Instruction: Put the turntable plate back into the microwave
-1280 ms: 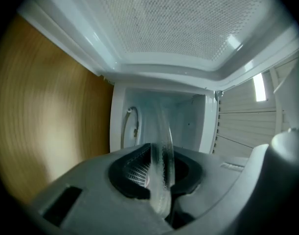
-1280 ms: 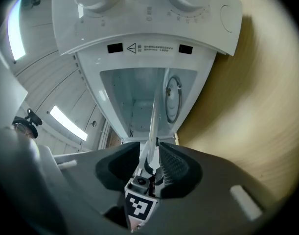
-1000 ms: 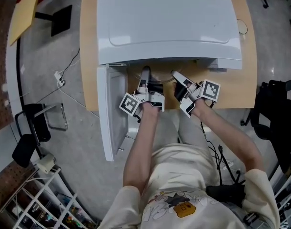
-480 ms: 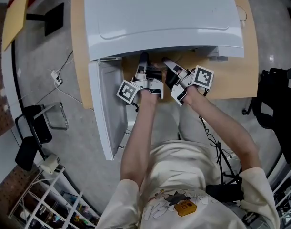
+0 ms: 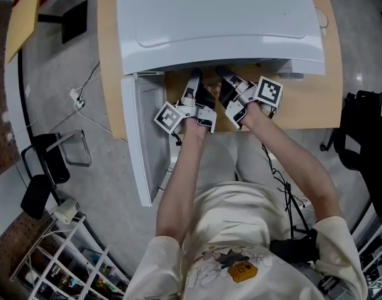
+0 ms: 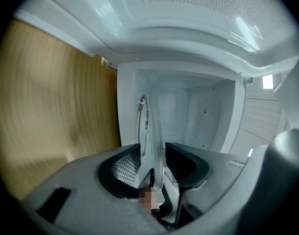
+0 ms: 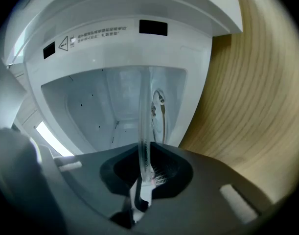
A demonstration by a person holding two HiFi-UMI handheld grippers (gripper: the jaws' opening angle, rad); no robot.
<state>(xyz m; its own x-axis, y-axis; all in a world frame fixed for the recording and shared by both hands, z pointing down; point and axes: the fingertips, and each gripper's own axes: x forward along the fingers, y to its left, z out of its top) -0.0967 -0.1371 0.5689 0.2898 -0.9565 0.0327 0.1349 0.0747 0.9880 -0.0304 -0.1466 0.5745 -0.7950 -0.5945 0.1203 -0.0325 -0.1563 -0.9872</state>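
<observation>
Left gripper: jaws opening, now wide. The turntable plate sits edge-on between the pads, unpressed. Right gripper: jaws closing, narrow, pinching the same rim. Ahead of both fingertips the plate extends into the open microwave cavity. Judgement: insertion under way; seating and release remain.
</observation>
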